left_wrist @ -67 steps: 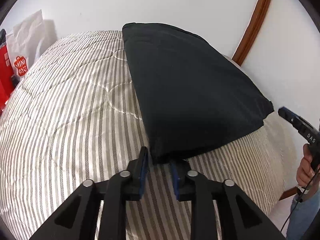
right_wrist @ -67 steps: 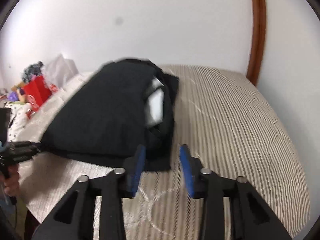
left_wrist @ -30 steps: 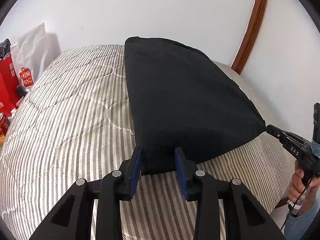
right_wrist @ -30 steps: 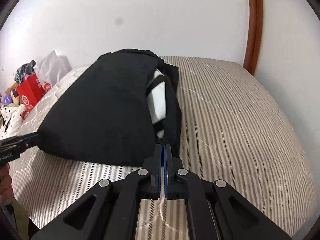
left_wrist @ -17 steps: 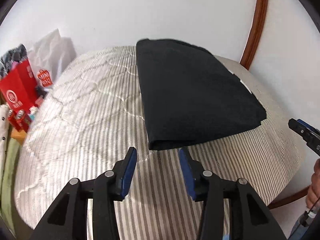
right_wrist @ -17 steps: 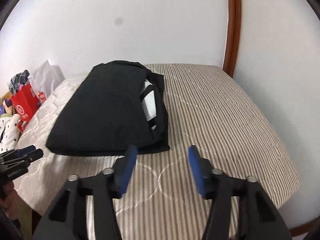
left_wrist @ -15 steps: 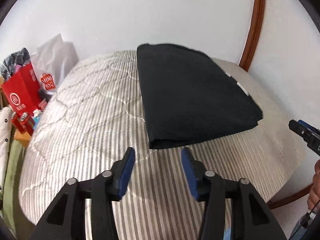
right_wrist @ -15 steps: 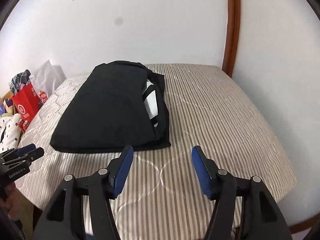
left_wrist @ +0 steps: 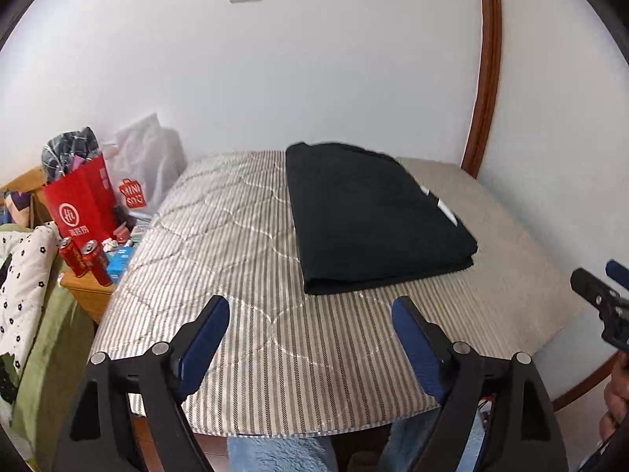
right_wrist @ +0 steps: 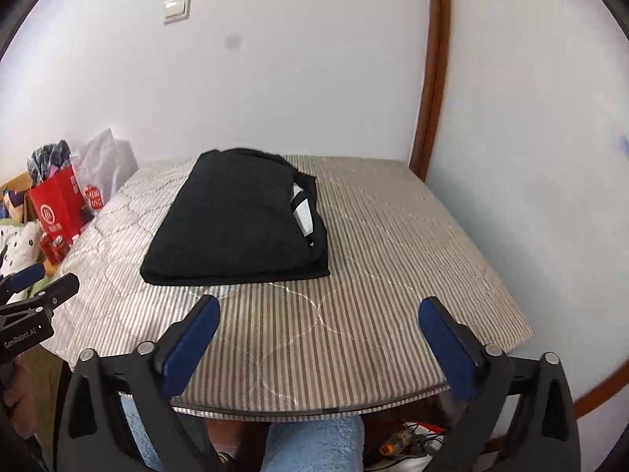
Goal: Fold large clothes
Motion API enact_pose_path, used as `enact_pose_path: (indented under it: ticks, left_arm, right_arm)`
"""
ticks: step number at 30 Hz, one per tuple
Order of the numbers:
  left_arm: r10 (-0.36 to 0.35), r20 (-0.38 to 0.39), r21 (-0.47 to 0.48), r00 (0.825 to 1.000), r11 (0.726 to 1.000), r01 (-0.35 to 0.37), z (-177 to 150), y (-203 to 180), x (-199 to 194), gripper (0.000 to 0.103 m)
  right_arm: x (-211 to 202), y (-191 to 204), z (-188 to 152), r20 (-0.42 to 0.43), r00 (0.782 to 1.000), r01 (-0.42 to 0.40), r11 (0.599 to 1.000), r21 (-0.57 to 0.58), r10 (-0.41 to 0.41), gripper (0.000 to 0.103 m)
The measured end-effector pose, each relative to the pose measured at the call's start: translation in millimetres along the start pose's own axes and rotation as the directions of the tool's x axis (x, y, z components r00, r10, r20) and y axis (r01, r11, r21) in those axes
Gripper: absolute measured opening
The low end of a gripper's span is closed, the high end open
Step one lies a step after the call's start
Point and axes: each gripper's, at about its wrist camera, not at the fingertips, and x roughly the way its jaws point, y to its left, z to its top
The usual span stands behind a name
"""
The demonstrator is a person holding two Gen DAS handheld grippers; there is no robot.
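Note:
A black garment (left_wrist: 365, 220) lies folded into a flat rectangle on the striped bed (left_wrist: 236, 275); it also shows in the right wrist view (right_wrist: 240, 224), with a white patch at its right edge. My left gripper (left_wrist: 308, 314) is wide open and empty, held back above the bed's near edge, apart from the garment. My right gripper (right_wrist: 316, 312) is also wide open and empty, back from the garment. Each gripper shows at the edge of the other's view: the right one (left_wrist: 601, 295) and the left one (right_wrist: 35, 291).
A red paper bag (left_wrist: 82, 204), a white plastic bag (left_wrist: 145, 165) and red cans (left_wrist: 84, 259) stand on a small wooden table left of the bed. White walls and a brown wooden frame (left_wrist: 485, 78) bound the bed behind and at right.
Both grippers let go of the garment's near edge, opened wide and drew back from the bed. The folded garment now lies still and farther away.

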Motion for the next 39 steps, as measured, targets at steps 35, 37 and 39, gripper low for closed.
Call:
enact_pose_path:
  ticks: [35,37,39]
  left_arm:
    - [0.034,0.058,0.042,0.998,0.998,-0.037,-5,-20,-30,0.096]
    - [0.039,0.057,0.043,0.998,0.998,-0.041,-5,-19,-30,0.096]
    - [0.038,0.055,0.04,0.998,0.998,-0.04,-5,-18,-30,0.096]
  right_arm:
    - [-34,-13,-22,0.003,0.994,0.106,0.992,0.074,-0.106,0.103]
    - [-34,-11,-22,0.005,0.994,0.104,0.992,0.071,-0.105,0.103]
    - [-34,-9,-22,0.003,0.995,0.104,0.992,0.065,-0.104,0.103]
